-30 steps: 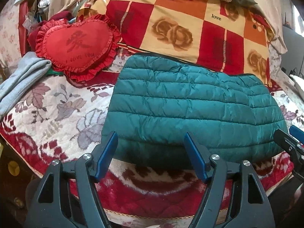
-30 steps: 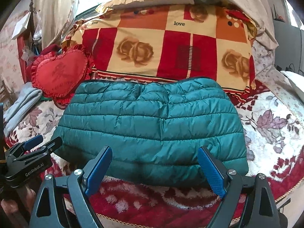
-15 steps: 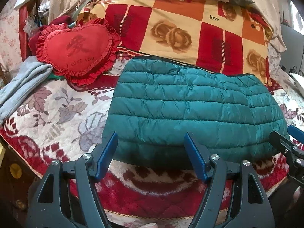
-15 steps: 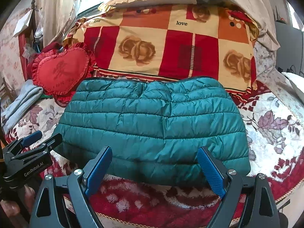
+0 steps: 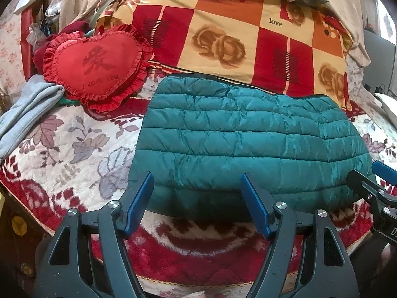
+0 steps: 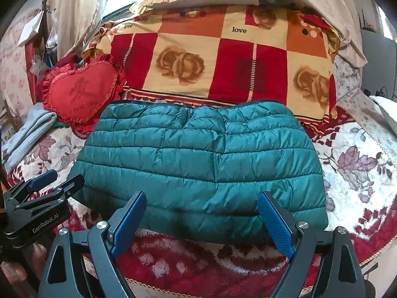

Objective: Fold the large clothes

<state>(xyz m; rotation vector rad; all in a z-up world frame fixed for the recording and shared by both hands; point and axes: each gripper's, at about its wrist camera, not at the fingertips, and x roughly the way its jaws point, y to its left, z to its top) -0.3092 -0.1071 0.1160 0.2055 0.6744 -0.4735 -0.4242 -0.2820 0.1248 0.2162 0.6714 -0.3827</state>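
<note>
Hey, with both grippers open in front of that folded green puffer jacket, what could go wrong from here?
1. The green puffer jacket looks puffy and slick, so its fold may spring open once handled.
2. The left gripper and right gripper sit close together; they might bump.
3. The red heart pillow lies near the jacket's far left corner and could get dragged.

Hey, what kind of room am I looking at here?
Most likely a bedroom, on a bed. A folded teal puffer jacket lies on a floral bedspread, with a folded rose-print quilt and a red heart-shaped pillow behind it, and curtains by a bright window.
</note>
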